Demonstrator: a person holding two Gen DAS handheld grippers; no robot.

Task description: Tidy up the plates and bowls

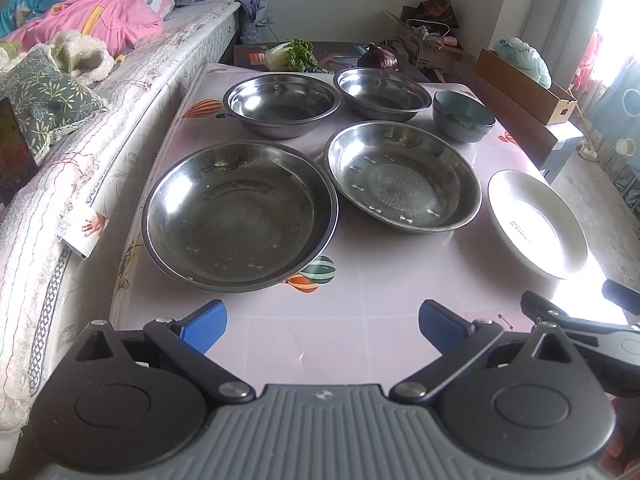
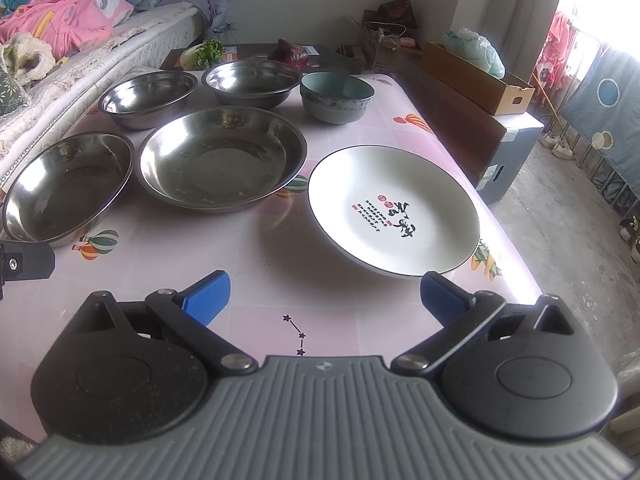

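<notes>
Four steel bowls (image 1: 240, 216), a teal bowl (image 2: 337, 97) and a white plate (image 2: 394, 210) are sitting empty on the bench (image 2: 260, 248); both grippers' jaws are hanging wide, gripping nothing.

We saw four silvery steel basins (image 1: 240, 216) on a pale pink tablecloth (image 2: 256, 248) patterned with striped orange and green balloons. The plate (image 2: 394, 210) was white with a dark rim and black and red script. The bowl (image 2: 337, 97) was teal. Blue pads (image 2: 208, 298) tipped black grippers.
</notes>
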